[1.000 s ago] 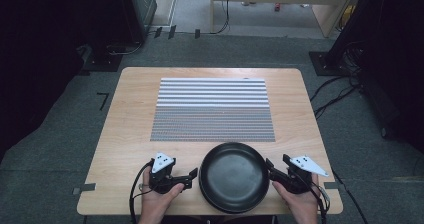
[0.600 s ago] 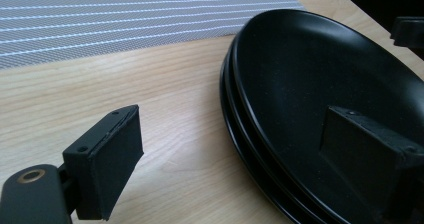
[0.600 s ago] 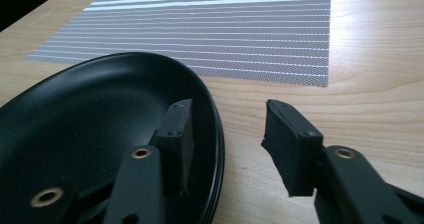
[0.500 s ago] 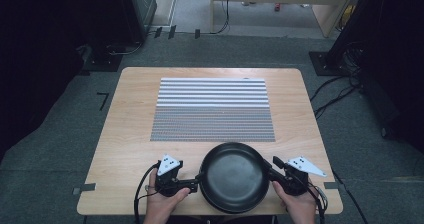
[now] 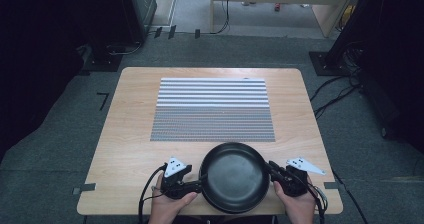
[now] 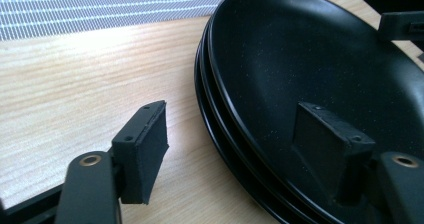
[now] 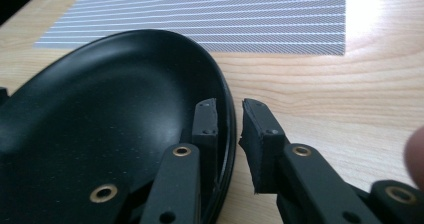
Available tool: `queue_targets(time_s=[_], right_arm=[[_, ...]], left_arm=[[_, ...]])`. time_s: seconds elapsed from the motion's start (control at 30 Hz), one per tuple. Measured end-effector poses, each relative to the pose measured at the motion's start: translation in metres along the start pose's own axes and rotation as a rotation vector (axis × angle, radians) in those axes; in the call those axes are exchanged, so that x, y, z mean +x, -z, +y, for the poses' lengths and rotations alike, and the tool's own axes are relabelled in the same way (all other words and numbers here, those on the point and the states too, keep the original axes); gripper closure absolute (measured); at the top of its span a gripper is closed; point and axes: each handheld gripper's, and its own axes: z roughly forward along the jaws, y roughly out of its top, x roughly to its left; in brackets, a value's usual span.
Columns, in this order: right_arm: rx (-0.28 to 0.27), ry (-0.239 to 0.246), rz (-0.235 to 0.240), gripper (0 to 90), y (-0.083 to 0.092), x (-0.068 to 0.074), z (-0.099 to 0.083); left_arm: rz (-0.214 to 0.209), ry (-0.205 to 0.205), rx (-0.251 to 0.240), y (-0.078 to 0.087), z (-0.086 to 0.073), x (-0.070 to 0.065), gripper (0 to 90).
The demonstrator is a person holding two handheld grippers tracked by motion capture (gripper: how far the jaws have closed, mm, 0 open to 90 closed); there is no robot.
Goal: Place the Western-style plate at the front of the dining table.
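A round, glossy black plate [image 5: 234,176], seemingly two stacked, sat at the pale wooden bench's [image 5: 125,134] near edge. The right gripper [image 7: 231,116] fingers had just been closing and pinched its rim; the left gripper [image 6: 240,134] fingers, also closing, straddled the opposite rim, untouched.

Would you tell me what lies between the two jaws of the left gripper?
In the left gripper view, the near rim of the stacked black plates and a strip of bare wooden table lie between the left gripper jaws, which have just been closing.

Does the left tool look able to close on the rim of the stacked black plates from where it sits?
Probably yes: the left tool straddles the black plates' rim, nothing between.
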Motion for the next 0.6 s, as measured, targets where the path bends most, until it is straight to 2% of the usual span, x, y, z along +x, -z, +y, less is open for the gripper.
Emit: queue_targets(time_s=[0.07, 0.2, 0.3, 0.6], right_arm=[[0.004, -0.006, -0.017, 78.0, -0.0004, -0.0003, -0.0003], [0.006, -0.024, -0.007, 81.3, -0.0004, -0.0001, -0.0005], [0.019, -0.027, 0.001, 82.6, -0.0017, 0.001, -0.0015], [0.009, -0.052, 0.0, 83.2, -0.0022, 0.0014, -0.0033]], left_arm=[[0.001, 0.007, 0.01, -0.0016, -0.0011, 0.0007, 32.4], [-0.005, 0.008, 0.028, -0.0044, -0.0029, 0.0007, 36.4], [-0.023, 0.011, 0.035, -0.006, -0.0042, 0.0004, 38.5], [-0.067, 0.009, 0.044, -0.0078, -0.0049, -0.0003, 44.9]])
